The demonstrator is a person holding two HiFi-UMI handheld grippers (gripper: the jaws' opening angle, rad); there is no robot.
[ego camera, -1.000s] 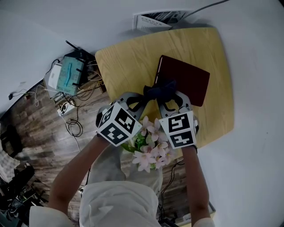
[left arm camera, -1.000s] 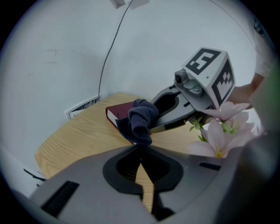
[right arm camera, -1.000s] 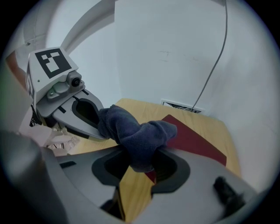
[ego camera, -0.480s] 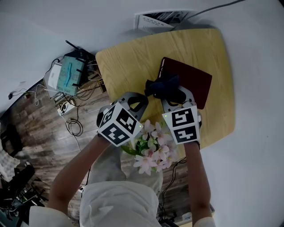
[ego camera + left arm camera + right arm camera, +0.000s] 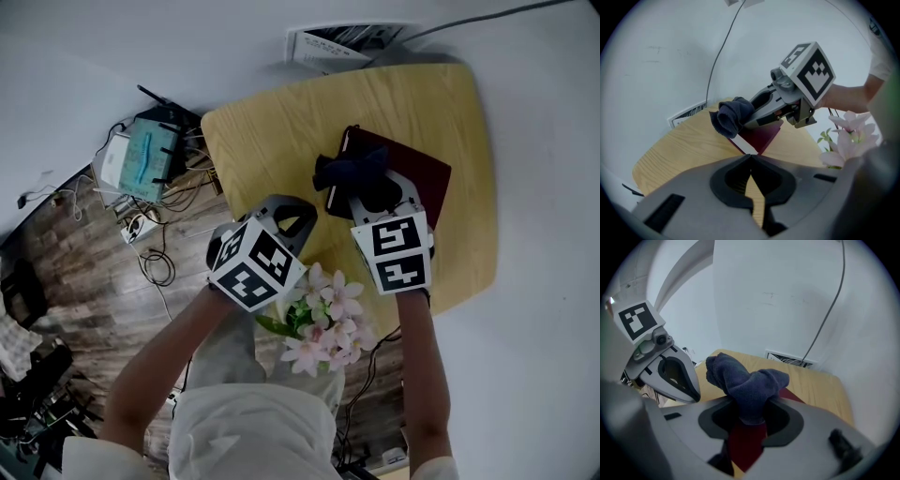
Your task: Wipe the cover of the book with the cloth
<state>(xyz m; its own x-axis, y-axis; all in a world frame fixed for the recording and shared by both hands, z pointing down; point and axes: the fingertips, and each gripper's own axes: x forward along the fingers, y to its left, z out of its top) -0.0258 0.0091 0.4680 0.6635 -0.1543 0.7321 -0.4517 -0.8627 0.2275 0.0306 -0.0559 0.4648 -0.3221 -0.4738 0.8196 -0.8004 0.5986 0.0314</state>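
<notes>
right gripper (image 5: 752, 405): jaws clamped on bunched dark blue cloth (image 5: 740, 378) | cloth above maroon book (image 5: 747, 446), contact unclear | book lies on light wooden table (image 5: 813, 383) | left gripper (image 5: 695, 393) at left, jaws together | wall vent (image 5: 790, 360) behind table

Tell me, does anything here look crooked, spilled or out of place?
Nothing looks spilled or damaged. The dark red book lies at a slant to the table edges, the cloth in the right gripper is bunched up, and cables lie tangled on the floor.
</notes>
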